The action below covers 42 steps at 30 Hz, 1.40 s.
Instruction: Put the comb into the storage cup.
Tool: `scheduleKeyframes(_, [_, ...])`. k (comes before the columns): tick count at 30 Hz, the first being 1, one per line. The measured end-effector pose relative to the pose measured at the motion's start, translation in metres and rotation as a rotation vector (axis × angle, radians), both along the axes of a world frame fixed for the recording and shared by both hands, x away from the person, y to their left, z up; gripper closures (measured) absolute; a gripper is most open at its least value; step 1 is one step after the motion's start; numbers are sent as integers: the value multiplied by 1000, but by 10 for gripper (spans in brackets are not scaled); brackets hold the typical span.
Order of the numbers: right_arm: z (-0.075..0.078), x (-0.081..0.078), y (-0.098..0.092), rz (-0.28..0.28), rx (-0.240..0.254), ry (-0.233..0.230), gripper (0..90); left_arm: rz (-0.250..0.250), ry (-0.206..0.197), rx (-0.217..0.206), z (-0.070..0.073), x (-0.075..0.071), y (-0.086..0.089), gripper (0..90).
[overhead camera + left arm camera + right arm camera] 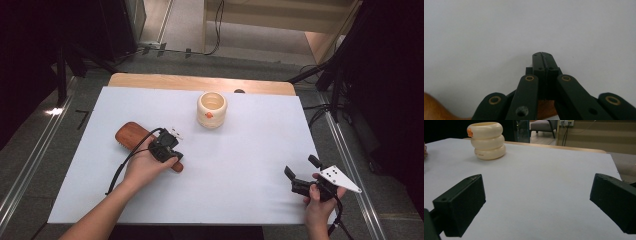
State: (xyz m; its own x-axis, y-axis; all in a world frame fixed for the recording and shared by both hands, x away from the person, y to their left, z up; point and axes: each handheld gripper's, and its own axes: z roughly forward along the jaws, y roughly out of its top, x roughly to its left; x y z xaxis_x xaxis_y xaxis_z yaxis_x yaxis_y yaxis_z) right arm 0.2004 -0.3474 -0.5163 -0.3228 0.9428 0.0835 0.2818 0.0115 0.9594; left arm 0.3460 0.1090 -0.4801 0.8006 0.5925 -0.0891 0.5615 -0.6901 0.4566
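Note:
A reddish-brown wooden brush (131, 135) lies on the left part of the white table (240, 165). My left gripper (167, 145) sits in a hand right over the brush's handle. In the left gripper view its jaws (541, 56) are shut pad to pad with nothing between them, pointing down at the white surface, and the brown wood of the brush (546, 110) shows beneath the linkage. A cream ridged cup (211, 110) with an orange mark stands upright at the back centre. My right gripper (301, 167) rests near the front right corner, open and empty, facing the cup (486, 141) from far off.
A bare wooden strip (200, 82) runs along the table's far edge. Dark stands and cables flank both sides, and metal floor rails (30, 155) run beside the table. A chair (541, 126) stands in the room beyond.

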Motion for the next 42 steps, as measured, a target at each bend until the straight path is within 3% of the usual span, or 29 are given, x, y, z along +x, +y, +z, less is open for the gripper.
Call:
scheduleKeyframes(11, [0, 0, 1, -3, -7, 0, 0, 8, 2, 12, 1, -27, 34, 900])
scheduleKeyframes(16, [0, 0, 1, -4, -9, 1, 0, 61, 8, 9, 2, -36, 66, 900])
scheduleKeyframes(30, [0, 0, 2, -13, -14, 8, 0, 191, -12, 72, 7, -33, 133, 900])
scheduleKeyframes(33, [0, 0, 2, -14, -15, 9, 0, 219, -9, 56, 8, -30, 144, 900])
scheduleKeyframes(39, [0, 0, 2, -13, -17, 10, 0, 191, -10, 41, 10, -31, 147, 900])
scheduleKeyframes(41, [0, 0, 3, -13, -16, 10, 0, 162, -30, 38, 11, -33, 145, 900])
scheduleKeyframes(42, [0, 0, 3, -13, -17, 10, 0, 148, -47, 41, 13, -34, 144, 819])
